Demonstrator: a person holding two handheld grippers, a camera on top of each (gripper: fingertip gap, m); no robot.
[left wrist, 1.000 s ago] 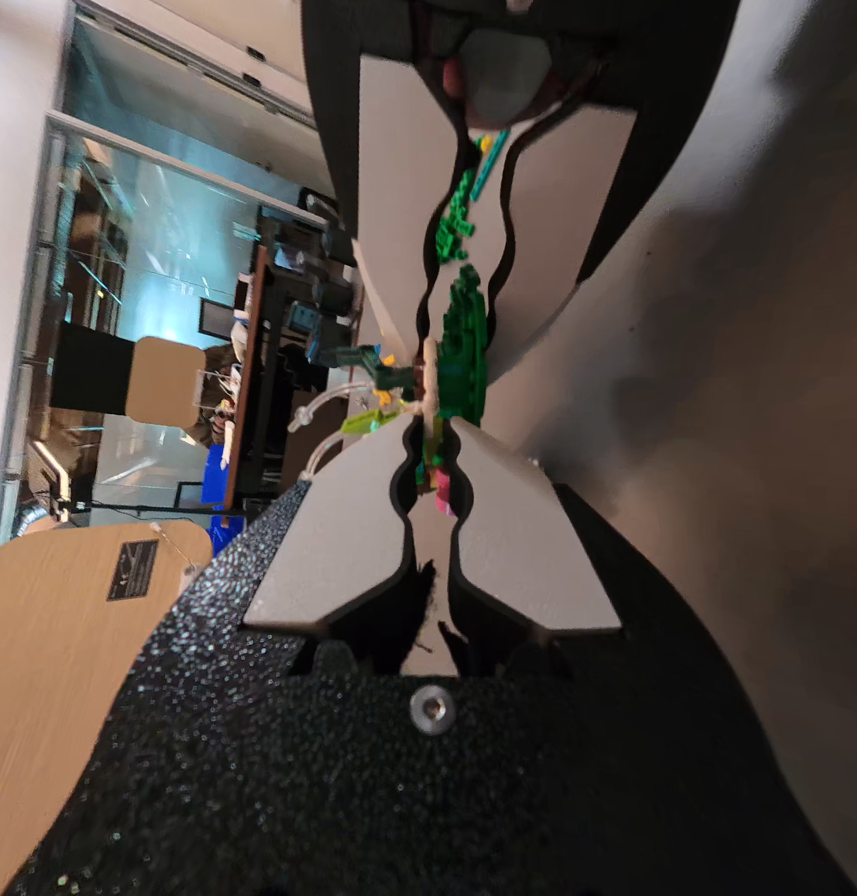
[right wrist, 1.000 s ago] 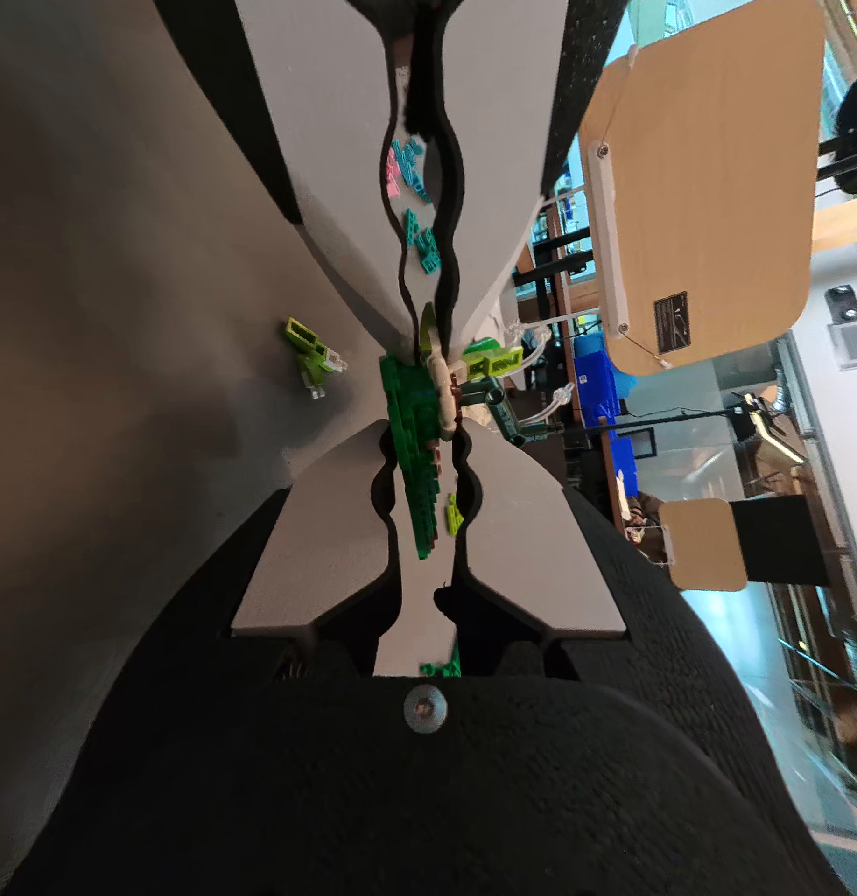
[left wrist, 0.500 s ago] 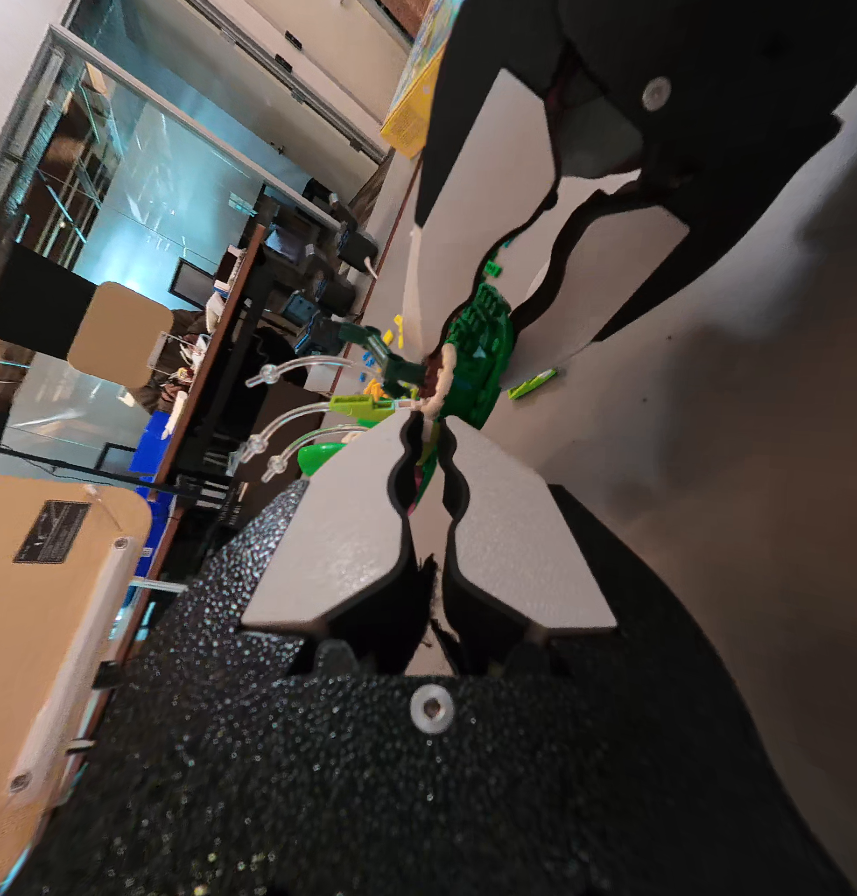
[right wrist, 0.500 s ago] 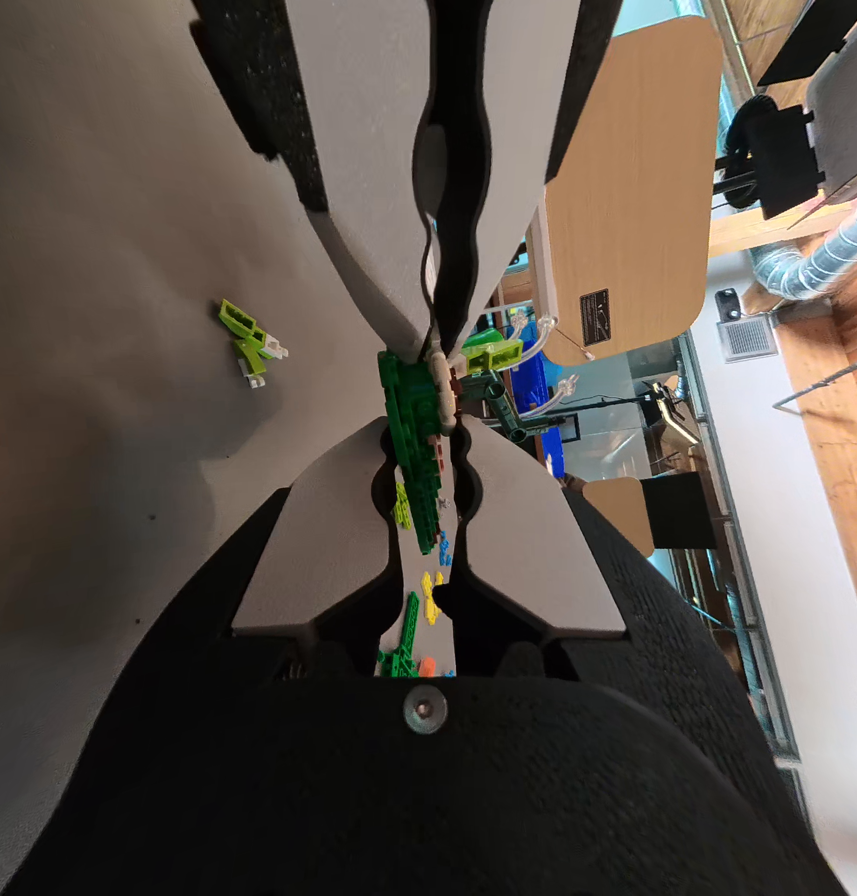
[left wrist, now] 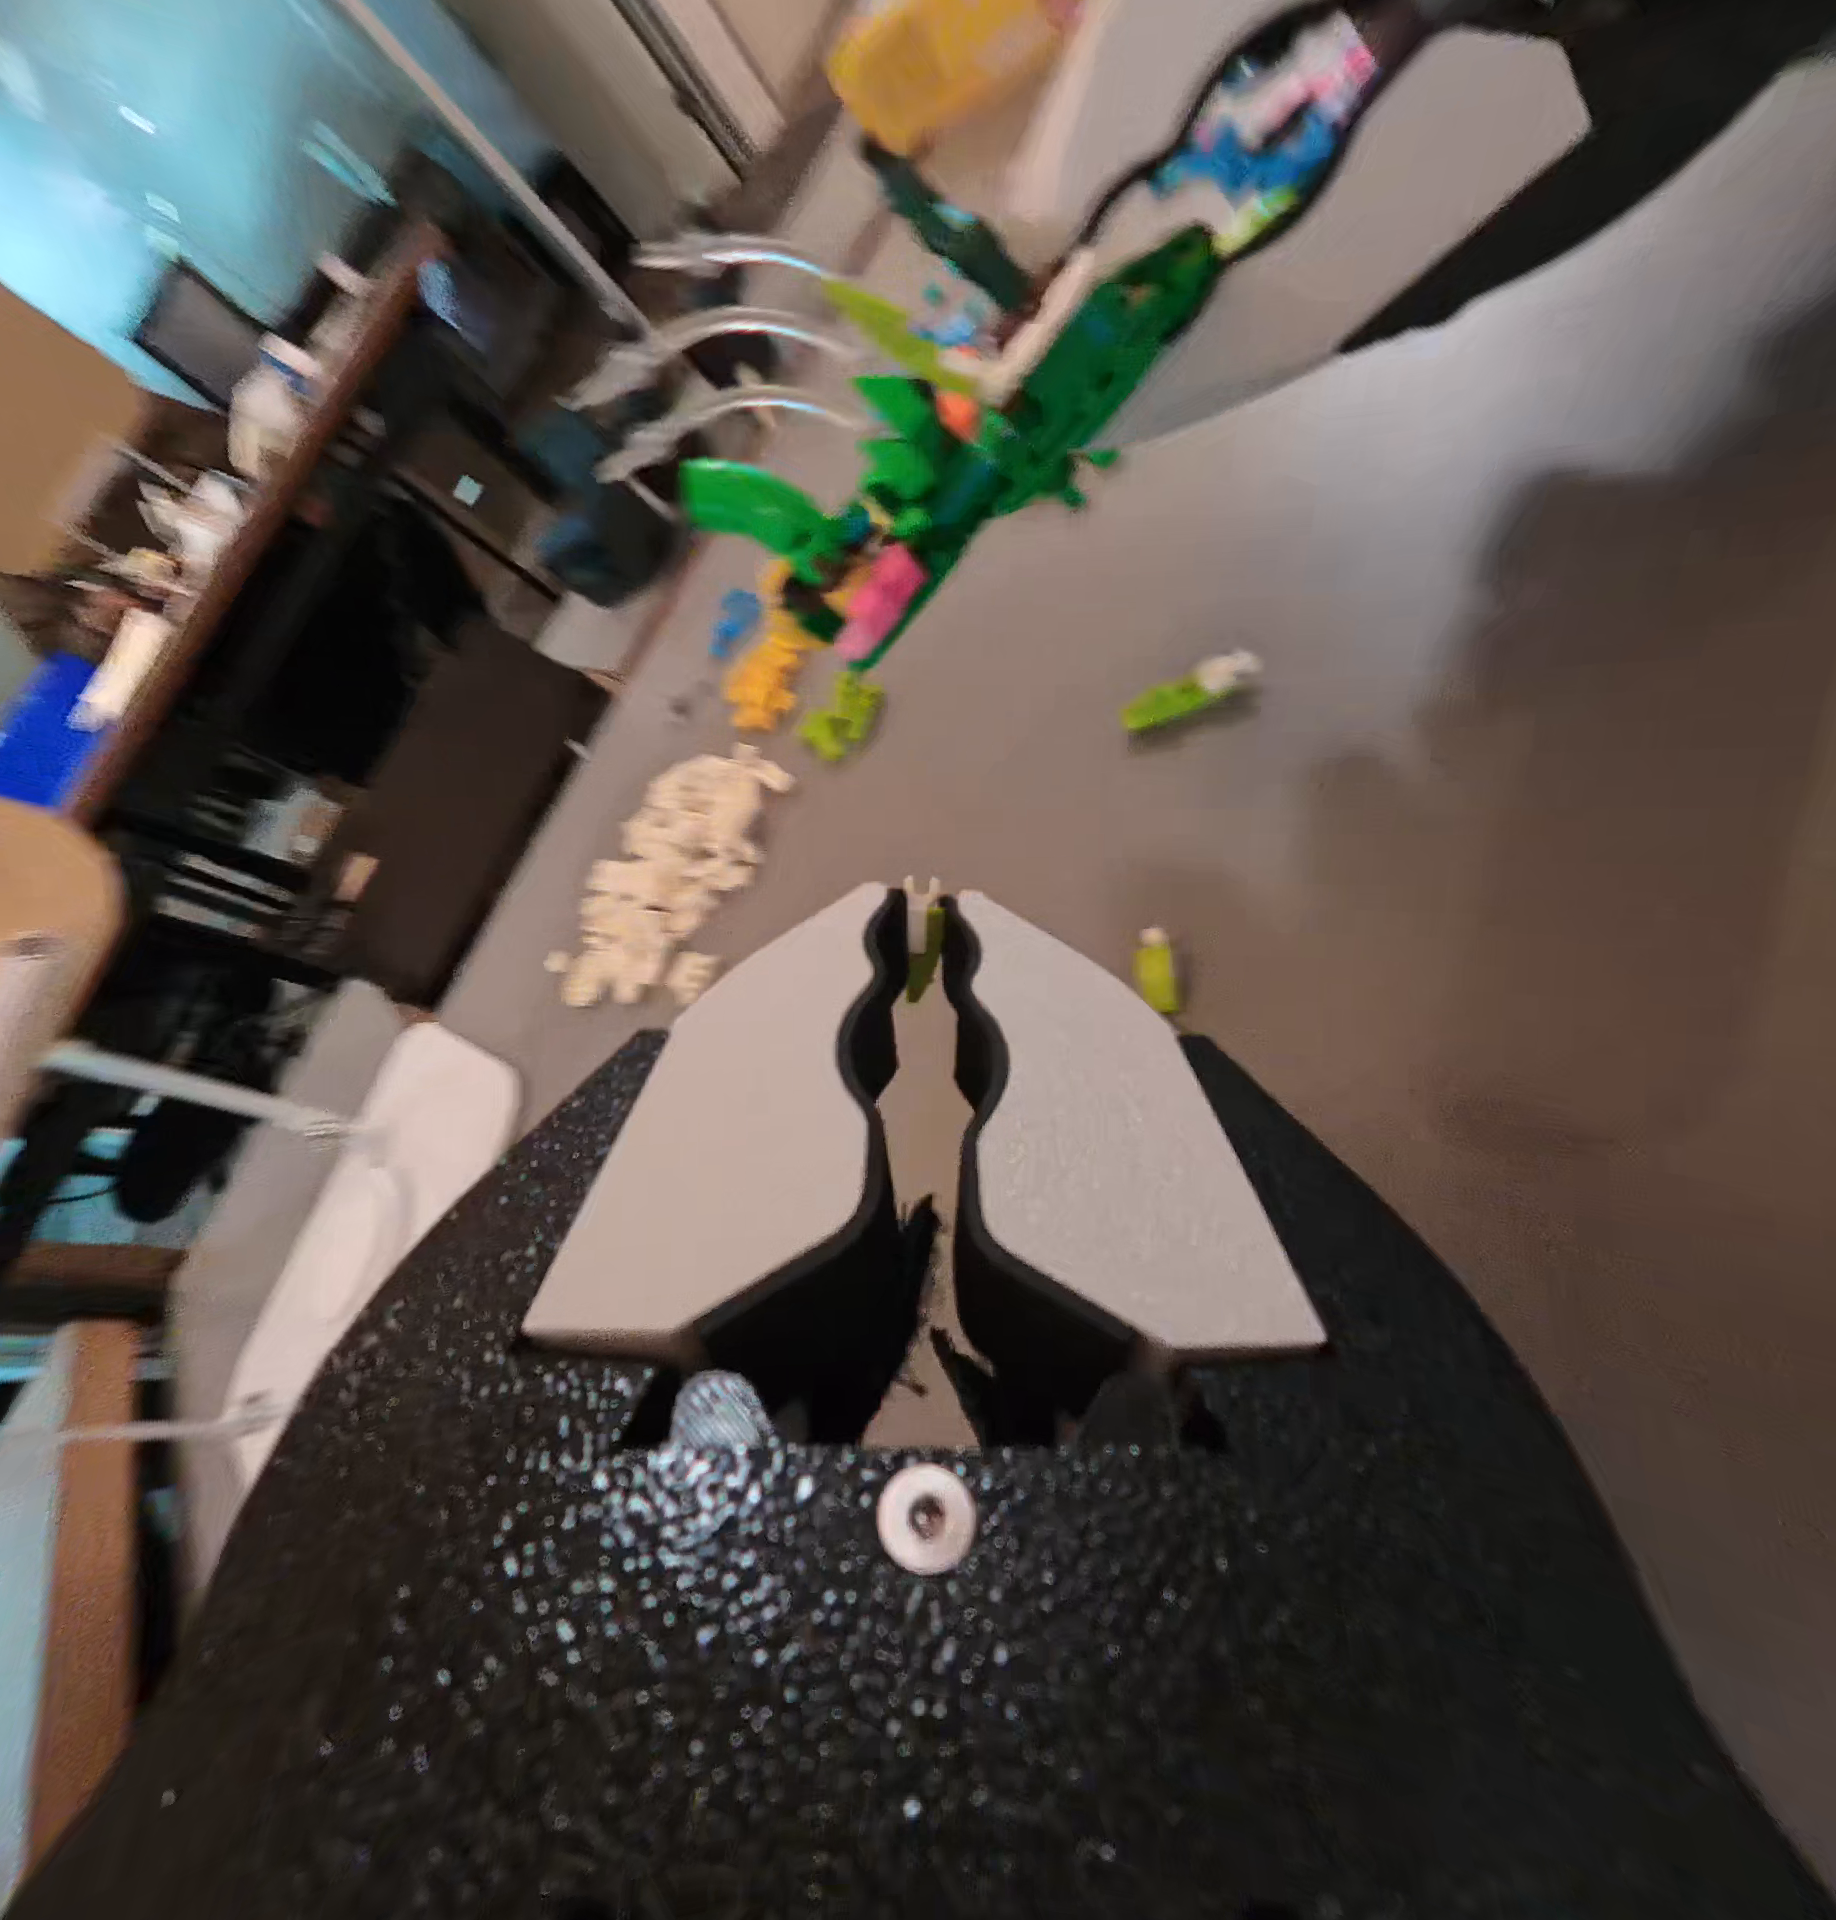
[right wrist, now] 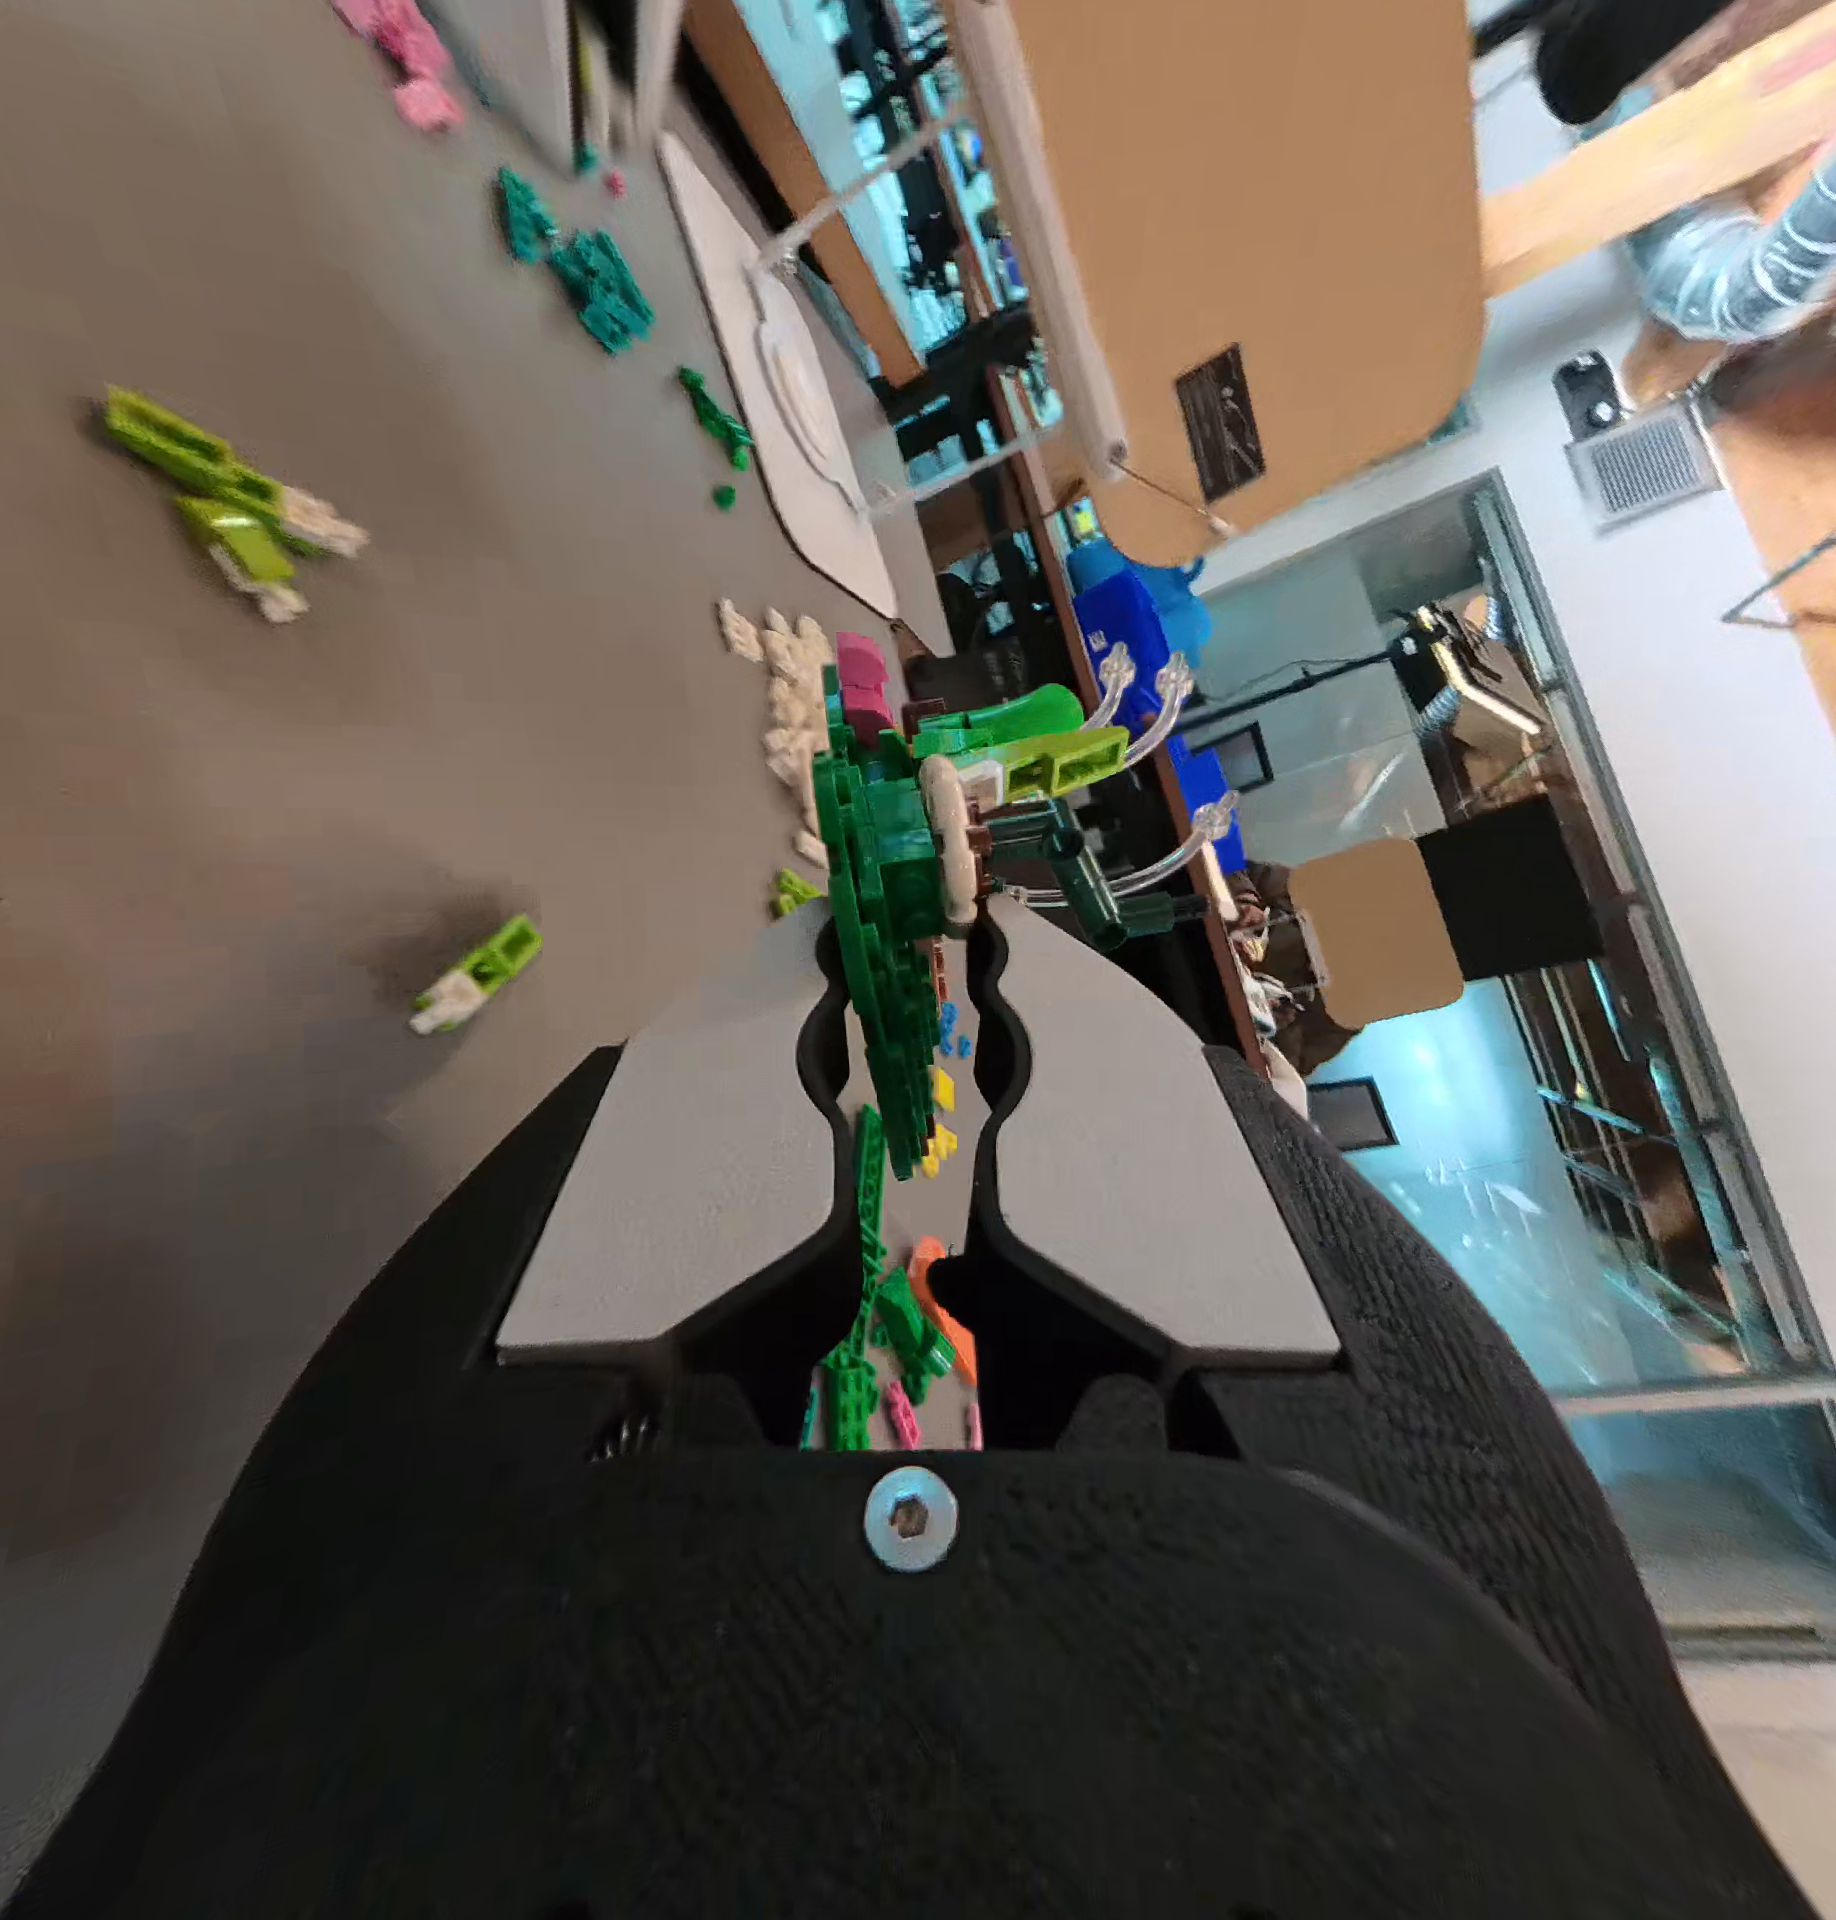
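The left gripper (left wrist: 922,914) was closed down narrow on a small white-and-lime piece (left wrist: 924,940), its fingertips (left wrist: 971,914) pinching it so that the white clip end stuck out past them. Just beside it on the grey table (left wrist: 1413,935) lay a loose lime piece (left wrist: 1158,968), with a heap of cream bricks (left wrist: 665,883) to its other side and yellow bricks (left wrist: 763,675) farther off. The right gripper (right wrist: 898,925) was clamped on the green brick model (right wrist: 883,862) by its flat plate, which stood on edge between the fingers (right wrist: 1059,997). A lime arm, dark green tubes and clear curved stems stuck out of the model. Judging by the scene, the model was partly built: several lime-and-white assemblies (right wrist: 223,499) and sorted heaps of teal bricks (right wrist: 581,265) lay unattached on the table.
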